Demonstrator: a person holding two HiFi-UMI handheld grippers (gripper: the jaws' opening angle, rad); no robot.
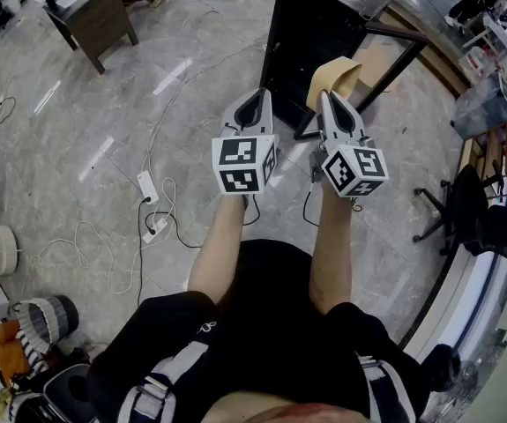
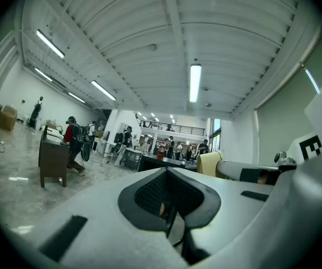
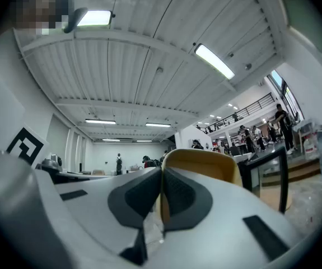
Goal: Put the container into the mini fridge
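Note:
My right gripper is shut on the rim of a tan, cup-like container, held up at chest height. In the right gripper view the container rises just beyond the closed jaw tips of that gripper. My left gripper is alongside it to the left, shut with nothing in it. Its own view shows its closed tips and the container off to the right. The black mini fridge stands on the floor straight ahead, its glass door swung open to the right.
Cables and a white power strip lie on the marble floor at left. A wooden desk stands at far left, and a black office chair and a clear bin at right. People move about in the distant hall.

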